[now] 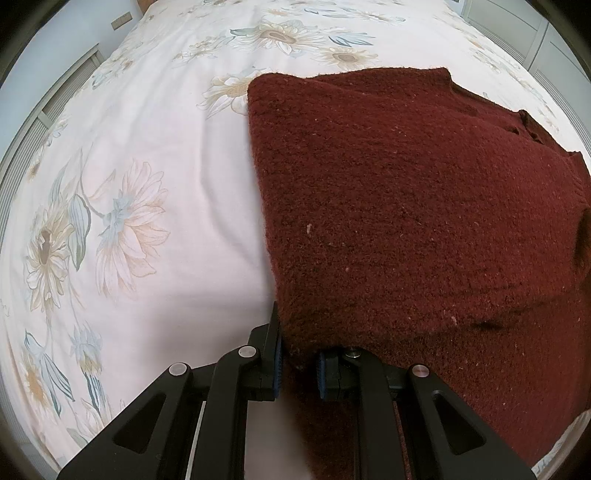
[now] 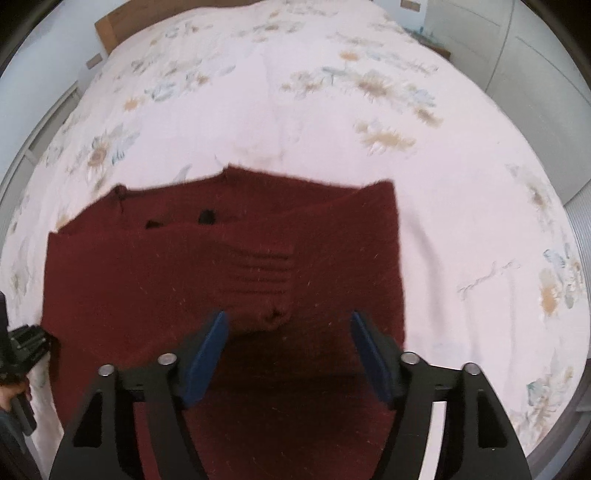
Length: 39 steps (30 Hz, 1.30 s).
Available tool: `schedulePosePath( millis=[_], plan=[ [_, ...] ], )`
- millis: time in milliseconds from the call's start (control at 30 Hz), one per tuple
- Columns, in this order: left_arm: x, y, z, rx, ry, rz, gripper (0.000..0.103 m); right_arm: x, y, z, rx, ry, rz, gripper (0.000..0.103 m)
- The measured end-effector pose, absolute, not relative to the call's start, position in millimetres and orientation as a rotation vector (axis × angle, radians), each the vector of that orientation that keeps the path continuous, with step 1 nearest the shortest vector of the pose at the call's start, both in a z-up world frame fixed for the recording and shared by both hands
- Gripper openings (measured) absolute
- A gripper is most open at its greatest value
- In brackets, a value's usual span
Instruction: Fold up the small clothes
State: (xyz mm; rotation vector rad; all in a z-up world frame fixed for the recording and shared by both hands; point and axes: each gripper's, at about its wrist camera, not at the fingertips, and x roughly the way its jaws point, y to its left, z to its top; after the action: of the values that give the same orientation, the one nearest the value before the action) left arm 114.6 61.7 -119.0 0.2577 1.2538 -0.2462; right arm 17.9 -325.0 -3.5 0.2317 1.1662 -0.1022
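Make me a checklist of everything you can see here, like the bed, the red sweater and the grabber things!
Surface: bed with a white flowered sheet, lightly wrinkled.
Job's things: one dark red knitted sweater, lying partly folded on the sheet; a ribbed cuff lies on top of it.
Clutter: nothing seen.
Grippers: left gripper pinches the sweater's near edge; right gripper is wide open above the sweater, holding nothing.
Cables: nothing seen.
Surroundings: wooden headboard at the far end, pale walls, white cupboard doors on the right.
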Motion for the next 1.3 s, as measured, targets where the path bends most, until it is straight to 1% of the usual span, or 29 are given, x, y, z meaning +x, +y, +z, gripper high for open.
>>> schedulePosePath(
  millis=[100, 200, 300, 533, 600, 633, 700, 733, 767, 900, 1000, 1067, 1133, 1233, 1267, 1300],
  plan=[
    [114.4, 60.3, -119.6, 0.268, 1.252, -0.244, 0.012, 20.4, -325.0, 6.9, 0.239, 1.151, -0.086, 0.079],
    [113.2, 57.7, -120.6, 0.271, 1.25, -0.242, 0.012, 25.8, -321.1, 5.3, 0.232, 1.154, -0.083, 0.079],
    [111.6, 54.8, -120.6, 0.273, 1.251, -0.237, 0.012, 31.7, -317.6, -9.7, 0.249, 1.184, -0.079, 0.079],
    [109.3, 48.6, -121.8, 0.29, 1.247, -0.224, 0.012, 32.2, -311.3, -69.5, 0.332, 1.314, -0.073, 0.079],
    [108.0, 46.7, -122.0, 0.293, 1.245, -0.221, 0.012, 28.5, -308.4, -78.8, 0.358, 1.337, -0.066, 0.079],
    [107.2, 46.0, -122.1, 0.293, 1.245, -0.219, 0.012, 26.2, -307.3, -78.5, 0.357, 1.322, -0.077, 0.076],
    [106.2, 44.7, -122.4, 0.294, 1.244, -0.217, 0.012, 23.6, -303.7, -73.8, 0.354, 1.285, -0.055, 0.031],
    [105.7, 44.2, -122.4, 0.294, 1.244, -0.216, 0.012, 23.8, -303.1, -72.6, 0.358, 1.28, -0.043, 0.027],
    [104.7, 44.0, -122.2, 0.293, 1.244, -0.215, 0.012, 24.1, -302.0, -70.0, 0.363, 1.271, -0.018, 0.022],
    [102.5, 43.4, -120.1, 0.283, 1.244, -0.205, 0.012, 20.0, -300.3, -49.9, 0.286, 1.184, -0.015, 0.018],
    [99.2, 41.3, -116.3, 0.29, 1.236, -0.199, 0.012, 14.3, -305.2, -33.7, 0.268, 1.108, -0.027, 0.018],
    [95.2, 38.2, -114.7, 0.303, 1.225, -0.198, 0.012, 10.0, -301.5, -28.9, 0.191, 1.076, -0.049, 0.018],
    [90.2, 34.5, -115.3, 0.326, 1.213, -0.198, 0.012, 9.7, -298.4, -39.0, 0.133, 1.091, -0.056, 0.018],
    [86.7, 32.3, -118.3, 0.337, 1.204, -0.187, 0.012, 13.1, -298.4, -60.5, 0.125, 1.135, -0.061, 0.019],
    [87.1, 32.3, -119.0, 0.33, 1.206, -0.182, 0.013, 11.2, -300.6, -67.7, 0.131, 1.145, -0.064, 0.02],
    [87.1, 31.8, -119.4, 0.322, 1.206, -0.174, 0.013, 10.2, -300.5, -70.3, 0.138, 1.144, -0.067, 0.024]
  ],
)
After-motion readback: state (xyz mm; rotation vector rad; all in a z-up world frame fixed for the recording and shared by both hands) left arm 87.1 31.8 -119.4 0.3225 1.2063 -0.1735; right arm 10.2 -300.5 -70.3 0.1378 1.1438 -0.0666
